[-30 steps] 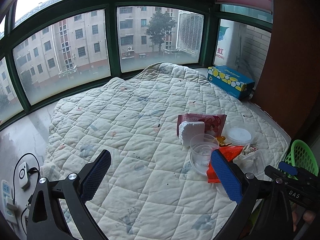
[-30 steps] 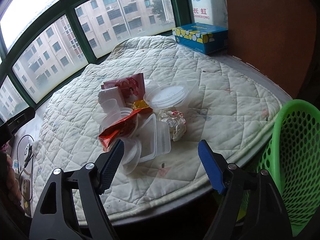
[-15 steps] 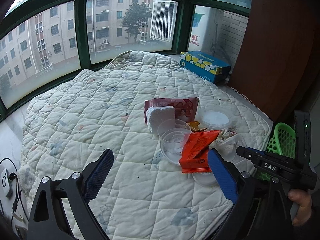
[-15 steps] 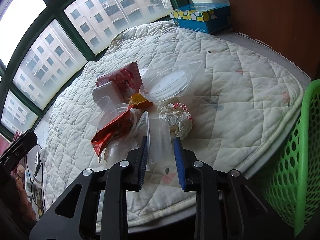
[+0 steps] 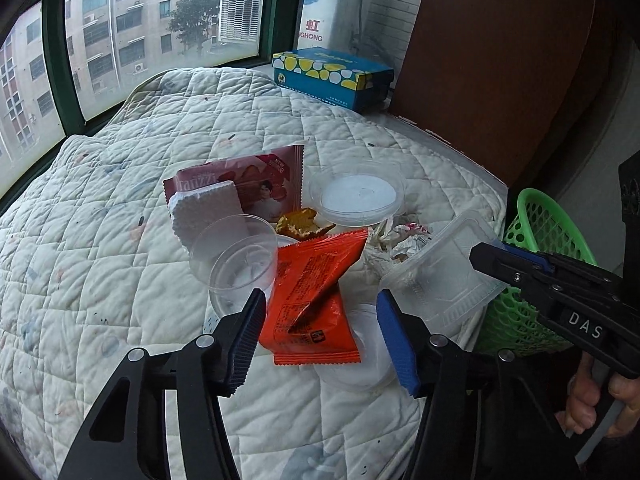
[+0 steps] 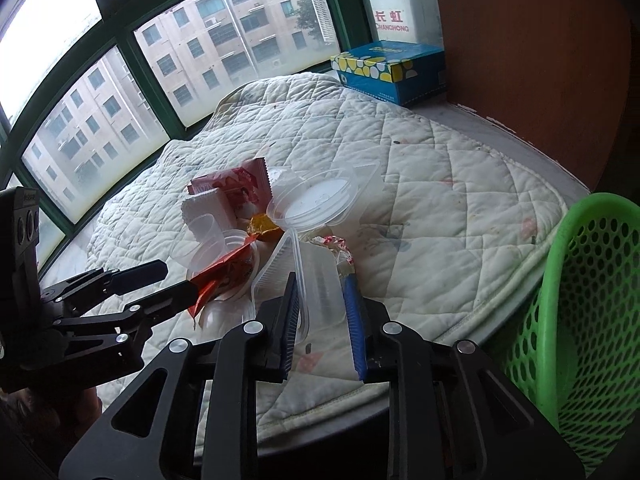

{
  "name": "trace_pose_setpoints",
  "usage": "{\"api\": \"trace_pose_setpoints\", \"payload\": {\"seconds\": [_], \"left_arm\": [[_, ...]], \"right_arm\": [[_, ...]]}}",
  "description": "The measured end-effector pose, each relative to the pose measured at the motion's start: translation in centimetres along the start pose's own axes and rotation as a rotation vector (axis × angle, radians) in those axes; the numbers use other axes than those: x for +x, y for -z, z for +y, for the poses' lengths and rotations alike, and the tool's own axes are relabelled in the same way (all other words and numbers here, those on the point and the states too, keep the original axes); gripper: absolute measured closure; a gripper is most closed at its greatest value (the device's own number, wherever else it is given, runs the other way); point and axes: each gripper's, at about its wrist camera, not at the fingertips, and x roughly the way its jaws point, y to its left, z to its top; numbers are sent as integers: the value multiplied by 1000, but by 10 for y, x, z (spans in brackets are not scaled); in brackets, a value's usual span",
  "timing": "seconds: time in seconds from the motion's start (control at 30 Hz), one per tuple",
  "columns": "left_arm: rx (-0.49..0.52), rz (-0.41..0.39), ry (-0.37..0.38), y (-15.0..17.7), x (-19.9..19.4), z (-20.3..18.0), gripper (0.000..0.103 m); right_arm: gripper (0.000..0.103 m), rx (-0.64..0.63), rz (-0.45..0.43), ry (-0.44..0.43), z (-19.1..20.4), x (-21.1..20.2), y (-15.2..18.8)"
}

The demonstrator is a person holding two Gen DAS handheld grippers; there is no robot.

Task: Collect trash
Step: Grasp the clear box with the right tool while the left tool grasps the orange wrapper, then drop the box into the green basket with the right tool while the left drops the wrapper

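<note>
A pile of trash lies on a quilted table [image 5: 120, 240]: an orange wrapper [image 5: 312, 292], a pink snack packet [image 5: 256, 184], clear cups [image 5: 240, 260], a round lid [image 5: 356, 196] and crumpled paper [image 5: 400, 240]. My right gripper [image 6: 322, 316] is shut on a clear rectangular plastic box [image 6: 316, 280], which shows lifted and tilted in the left wrist view [image 5: 440, 276]. My left gripper [image 5: 320, 332] is open, its fingers on either side of the orange wrapper [image 6: 224, 276].
A green mesh basket [image 6: 592, 300] stands off the table's right edge, also seen in the left wrist view [image 5: 536, 232]. A blue tissue box [image 5: 332, 72] sits at the back by a brown wooden panel [image 5: 500, 60]. Windows run behind the table.
My right gripper has closed on the clear box and lifted it. My left gripper has moved forward and right, and its fingers have narrowed around the orange wrapper.
</note>
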Motion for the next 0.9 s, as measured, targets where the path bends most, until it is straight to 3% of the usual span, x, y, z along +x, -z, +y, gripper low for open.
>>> {"api": "trace_pose_setpoints", "payload": {"seconds": [0.33,0.4,0.7,0.9], "left_arm": [[35,50,-9,-3,25,0,72],[34,48,2,-2,26,-1,82],[42,-18,15,-4,-2,-10,89],[55,-60,71,-13,-34,-28,89]], "right_arm": [[81,8,-21,10,-6,-13,-1],[81,11,-31,13,-7,-19,-2],[81,32,-80,25,-18,-47,-2],[81,50,-120,67,-34,-72,0]]}}
